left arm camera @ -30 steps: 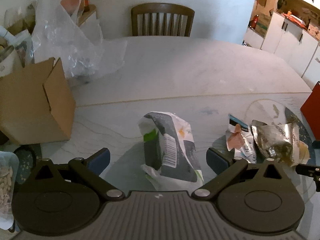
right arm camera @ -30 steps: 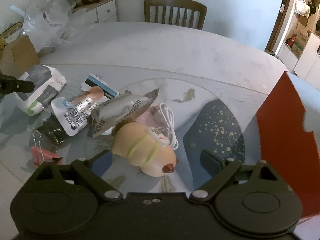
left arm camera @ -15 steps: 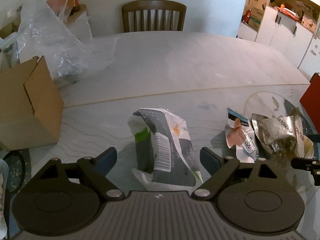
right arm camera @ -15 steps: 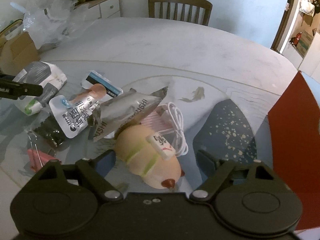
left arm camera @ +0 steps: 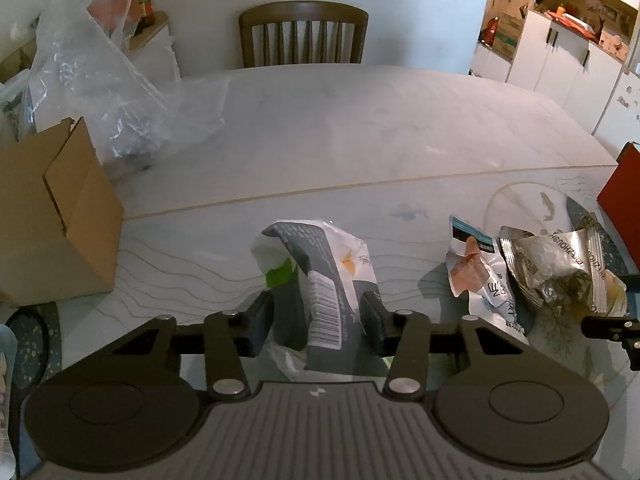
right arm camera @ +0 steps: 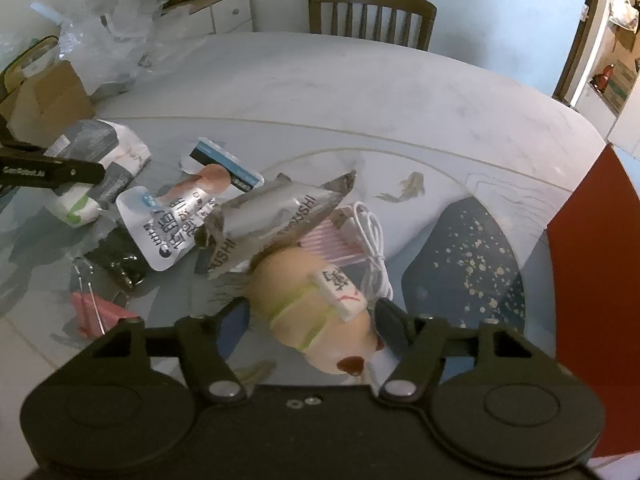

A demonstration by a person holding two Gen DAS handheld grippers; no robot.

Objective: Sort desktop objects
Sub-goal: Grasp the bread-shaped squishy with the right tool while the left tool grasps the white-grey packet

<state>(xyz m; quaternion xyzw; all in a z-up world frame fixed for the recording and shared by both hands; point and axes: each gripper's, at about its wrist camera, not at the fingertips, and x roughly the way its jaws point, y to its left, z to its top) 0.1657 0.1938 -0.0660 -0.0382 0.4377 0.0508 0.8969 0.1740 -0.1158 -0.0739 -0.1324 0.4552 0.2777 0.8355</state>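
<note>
My left gripper [left arm camera: 318, 318] is shut on a grey and white snack bag [left arm camera: 320, 280] that lies on the glass tabletop; the bag also shows in the right wrist view [right arm camera: 96, 160]. My right gripper [right arm camera: 306, 322] is shut on a peach-coloured plush toy [right arm camera: 312, 308] with a white mahjong-tile tag. Beside the toy lie a silver foil packet [right arm camera: 276, 216], a white pouch with a sausage picture [right arm camera: 184, 212], a white cable [right arm camera: 374, 248] and a pink item [right arm camera: 340, 240] under it.
A cardboard box [left arm camera: 52, 208] stands at the left, with a clear plastic bag [left arm camera: 104, 80] behind it. A red box [right arm camera: 596, 272] stands at the right. A black clip [right arm camera: 116, 256] and a pink binder clip [right arm camera: 96, 308] lie at the near left. A wooden chair [left arm camera: 302, 34] is at the far side.
Both grippers moved forward over their objects and closed: the left jaws onto the snack bag, the right jaws onto the plush toy.
</note>
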